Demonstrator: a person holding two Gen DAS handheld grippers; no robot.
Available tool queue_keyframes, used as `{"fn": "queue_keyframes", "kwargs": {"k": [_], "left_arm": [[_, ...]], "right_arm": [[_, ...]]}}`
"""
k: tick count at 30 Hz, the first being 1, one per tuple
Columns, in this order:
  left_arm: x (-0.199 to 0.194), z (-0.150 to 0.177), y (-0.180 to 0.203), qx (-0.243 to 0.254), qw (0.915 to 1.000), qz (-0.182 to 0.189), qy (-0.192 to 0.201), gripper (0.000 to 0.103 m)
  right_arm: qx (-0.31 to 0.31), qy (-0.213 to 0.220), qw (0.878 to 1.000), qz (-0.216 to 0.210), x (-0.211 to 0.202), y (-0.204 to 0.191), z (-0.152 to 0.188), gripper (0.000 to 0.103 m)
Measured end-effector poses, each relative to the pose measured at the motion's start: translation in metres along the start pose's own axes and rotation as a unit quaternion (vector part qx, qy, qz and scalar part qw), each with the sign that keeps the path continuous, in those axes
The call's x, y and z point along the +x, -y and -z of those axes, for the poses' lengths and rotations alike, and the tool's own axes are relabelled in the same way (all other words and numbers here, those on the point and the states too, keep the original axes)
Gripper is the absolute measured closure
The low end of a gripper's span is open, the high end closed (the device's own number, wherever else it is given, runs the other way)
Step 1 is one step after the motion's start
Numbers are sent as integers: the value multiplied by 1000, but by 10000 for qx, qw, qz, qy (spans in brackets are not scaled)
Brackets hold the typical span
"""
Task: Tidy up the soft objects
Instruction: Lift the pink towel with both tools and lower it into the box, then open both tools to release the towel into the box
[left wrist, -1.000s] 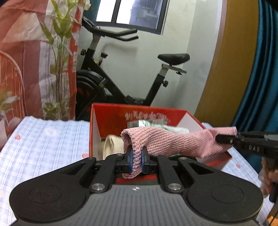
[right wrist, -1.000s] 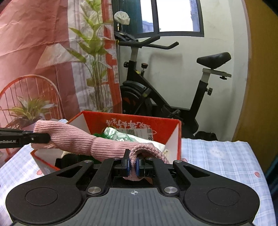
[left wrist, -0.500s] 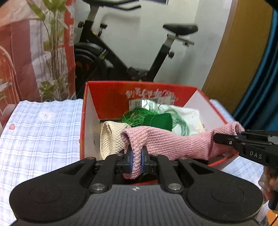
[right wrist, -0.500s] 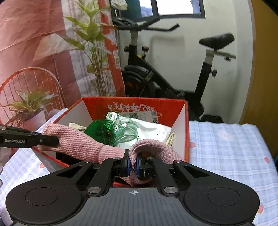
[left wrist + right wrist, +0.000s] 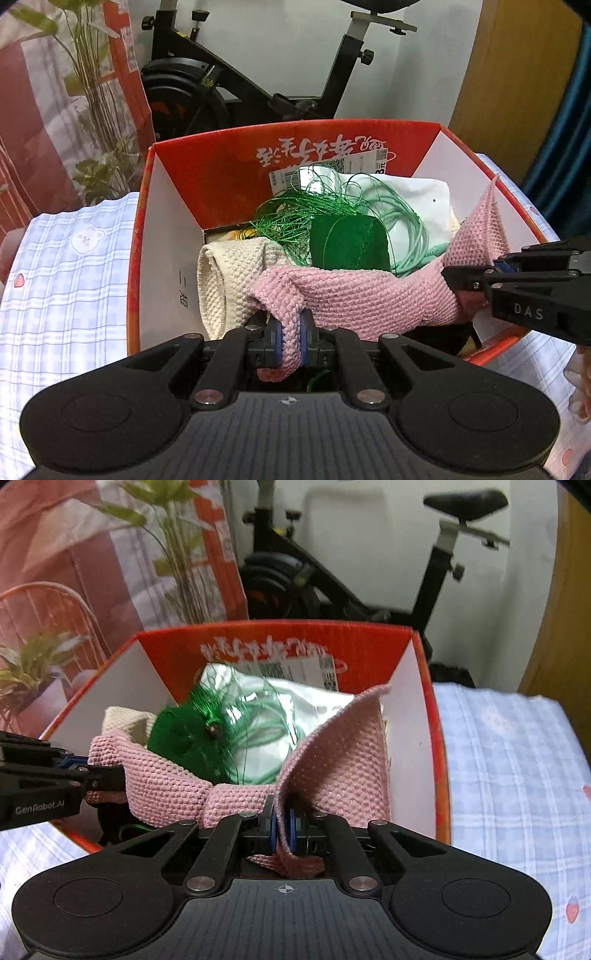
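Observation:
A pink knitted cloth (image 5: 369,295) stretches between my two grippers inside the near part of a red cardboard box (image 5: 207,173). My left gripper (image 5: 290,341) is shut on its left end. My right gripper (image 5: 282,829) is shut on its right end, and it also shows at the right of the left wrist view (image 5: 476,277). In the right wrist view the cloth (image 5: 332,757) folds upward against the box's white right wall (image 5: 410,738). Under it lie a cream knitted cloth (image 5: 229,273), a green item with shiny green threads (image 5: 347,243) and a white plastic bag (image 5: 417,199).
The box stands on a bed with a blue-checked sheet (image 5: 62,280), which also shows at the right in the right wrist view (image 5: 517,768). An exercise bike (image 5: 258,85) and a plant (image 5: 96,110) stand behind the box. A wooden panel (image 5: 517,74) is at the far right.
Both grippers have lowered the pink cloth from above the box rim down into the box and tilted to look into it. Both grips stay unchanged.

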State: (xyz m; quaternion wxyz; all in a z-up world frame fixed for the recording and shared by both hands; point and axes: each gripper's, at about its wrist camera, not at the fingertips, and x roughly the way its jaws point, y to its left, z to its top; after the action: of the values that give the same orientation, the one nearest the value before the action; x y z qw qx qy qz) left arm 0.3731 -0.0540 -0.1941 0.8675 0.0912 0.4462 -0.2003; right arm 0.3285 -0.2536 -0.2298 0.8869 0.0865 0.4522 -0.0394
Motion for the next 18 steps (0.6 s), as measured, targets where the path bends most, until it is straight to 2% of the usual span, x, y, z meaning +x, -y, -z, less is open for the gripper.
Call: {"fn": "queue_keyframes", "kwargs": {"k": [5,8,10,12,14,16,18], "left_arm": [[0,0,-2,-60,9999,95,45,92],[-8,2,0,55,9998,104,175,83],[-13,4,0,67,9996,108,233,73],[-21,5,-2,43,9993,147,347,42],[-32,8,-5,3,9983,195,554,25],[-42,8,-6,-29,9972,184,724,16],[-53,9,-8,-92,9959,152,888,9]], "right_arm": [[239,-392,9989,2,13,1,-4,97],[389,-557,9977,17,19,3,-4,97],[392,-612,9973,59,21,2,-4,97],[372,-666,9970,100,21,0,-3,97],[368,-702,9968,133,19,-1,-2,97],[364,-655,9970,171,14,0,-1,97],[327,-530,9978,247,5,-2,-1,91]]}}
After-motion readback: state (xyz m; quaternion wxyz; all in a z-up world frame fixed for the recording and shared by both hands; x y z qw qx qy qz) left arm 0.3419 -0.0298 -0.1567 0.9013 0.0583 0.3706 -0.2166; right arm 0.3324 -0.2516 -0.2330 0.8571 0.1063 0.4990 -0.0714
